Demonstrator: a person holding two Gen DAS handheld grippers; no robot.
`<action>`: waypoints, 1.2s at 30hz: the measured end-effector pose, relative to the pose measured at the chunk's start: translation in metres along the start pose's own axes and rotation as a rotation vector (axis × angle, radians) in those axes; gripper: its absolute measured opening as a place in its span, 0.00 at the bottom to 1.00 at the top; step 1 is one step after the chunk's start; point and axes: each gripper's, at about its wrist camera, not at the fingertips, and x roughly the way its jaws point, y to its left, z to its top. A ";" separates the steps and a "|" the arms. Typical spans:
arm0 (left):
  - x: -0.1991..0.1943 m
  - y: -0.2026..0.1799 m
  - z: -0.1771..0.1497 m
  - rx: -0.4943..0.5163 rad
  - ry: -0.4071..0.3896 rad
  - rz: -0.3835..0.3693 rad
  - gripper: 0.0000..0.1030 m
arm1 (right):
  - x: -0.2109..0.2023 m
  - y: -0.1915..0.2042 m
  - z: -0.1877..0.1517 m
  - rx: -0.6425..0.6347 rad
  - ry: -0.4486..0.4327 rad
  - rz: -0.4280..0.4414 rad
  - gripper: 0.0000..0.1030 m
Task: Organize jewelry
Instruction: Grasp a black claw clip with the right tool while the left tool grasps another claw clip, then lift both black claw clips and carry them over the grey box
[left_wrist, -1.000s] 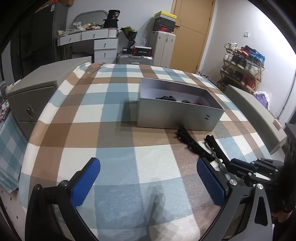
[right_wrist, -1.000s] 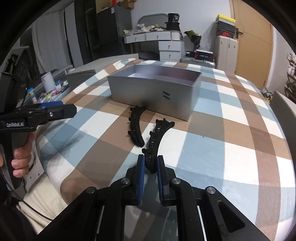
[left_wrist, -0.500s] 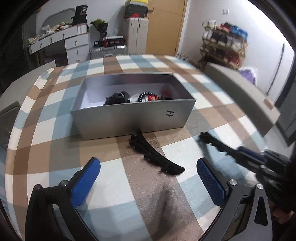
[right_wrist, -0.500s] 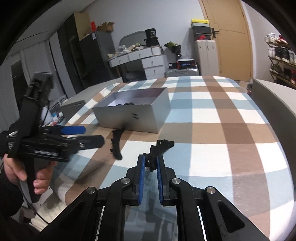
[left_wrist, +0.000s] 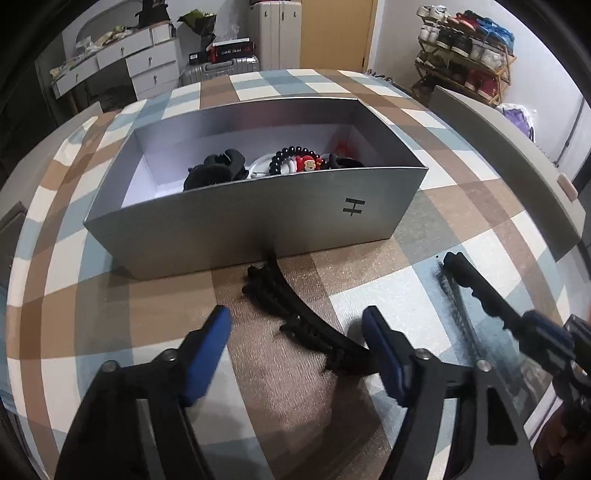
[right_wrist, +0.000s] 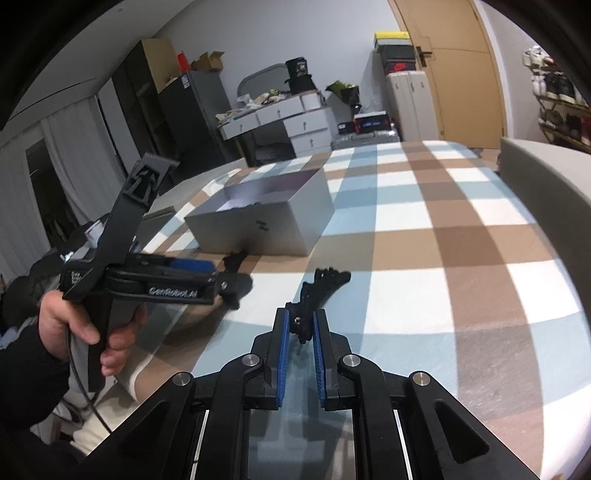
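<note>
A black hair comb (right_wrist: 320, 291) is seen clamped in the right hand-held gripper (right_wrist: 299, 326) above the checked table (right_wrist: 443, 236); a second comb (left_wrist: 295, 317) lies between the spread fingers of the left hand-held gripper (left_wrist: 297, 332), beside the silver box (left_wrist: 240, 225).

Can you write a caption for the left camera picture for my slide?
Open left gripper lowered around a black hair clip lying beside the silver box, the right gripper holding another.
</note>
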 end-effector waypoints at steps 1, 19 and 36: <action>-0.001 -0.003 0.000 0.018 -0.004 0.012 0.50 | 0.002 0.001 -0.001 -0.001 0.008 0.002 0.11; -0.017 0.005 -0.018 0.064 -0.010 -0.095 0.14 | 0.031 0.007 0.010 0.003 0.088 -0.030 0.23; -0.031 0.024 -0.021 0.021 -0.075 -0.158 0.14 | 0.049 0.016 0.021 -0.002 0.132 -0.106 0.11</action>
